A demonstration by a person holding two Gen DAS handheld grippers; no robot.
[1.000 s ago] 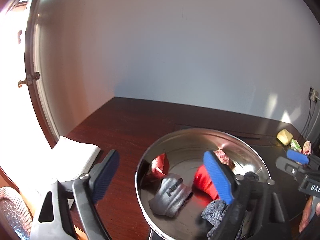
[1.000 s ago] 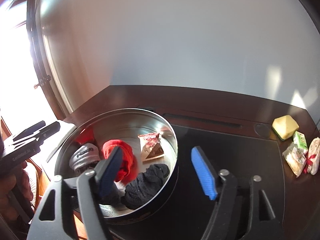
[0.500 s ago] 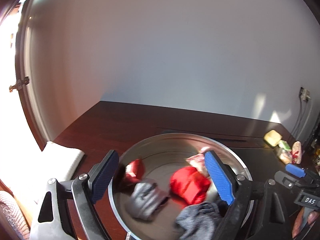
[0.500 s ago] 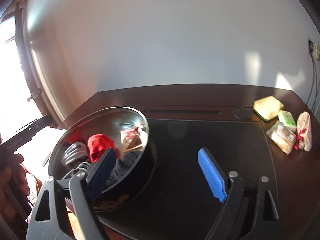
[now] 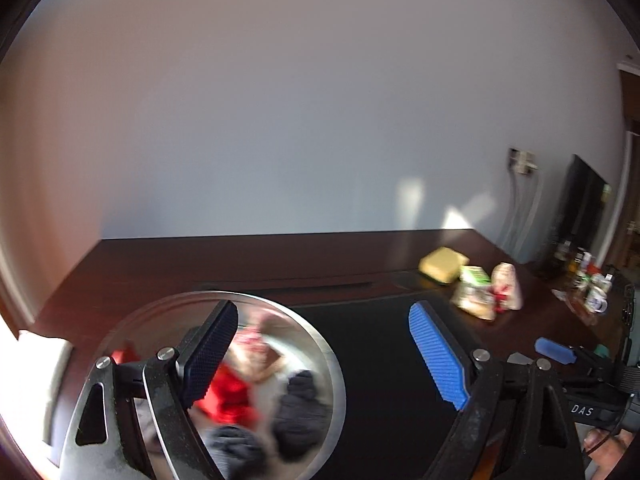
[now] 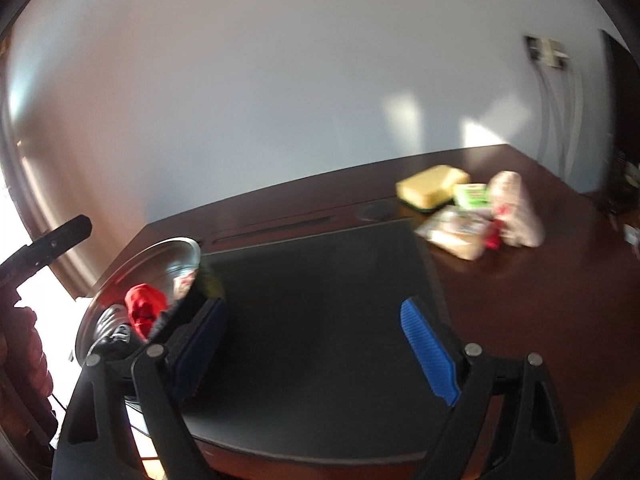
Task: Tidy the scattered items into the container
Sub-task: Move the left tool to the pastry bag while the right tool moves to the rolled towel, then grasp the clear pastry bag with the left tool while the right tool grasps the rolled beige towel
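Observation:
A round metal tin (image 5: 320,344) stands at the left of the desk; it also shows in the right wrist view (image 6: 176,256). It holds a red cloth (image 5: 232,392), dark socks (image 5: 300,412) and a snack packet (image 5: 256,336). A yellow sponge (image 5: 442,266), a green carton (image 5: 474,276) and wrapped snacks (image 5: 508,290) lie at the far right; the sponge also shows in the right wrist view (image 6: 432,186). My left gripper (image 5: 324,356) is open and empty, over the tin's right rim. My right gripper (image 6: 316,348) is open and empty above the black mat (image 6: 320,300).
The black mat (image 5: 380,360) covers the middle of the dark wooden desk (image 6: 540,292). A monitor (image 5: 580,216), bottles and a mug (image 5: 596,304) stand at the far right. Cables hang down the wall from a socket (image 6: 548,52). A bright window is at the left.
Both grippers have swung to the right and stayed open. The tin has slid toward the left of both views, and the sponge and snacks have come nearer the centre.

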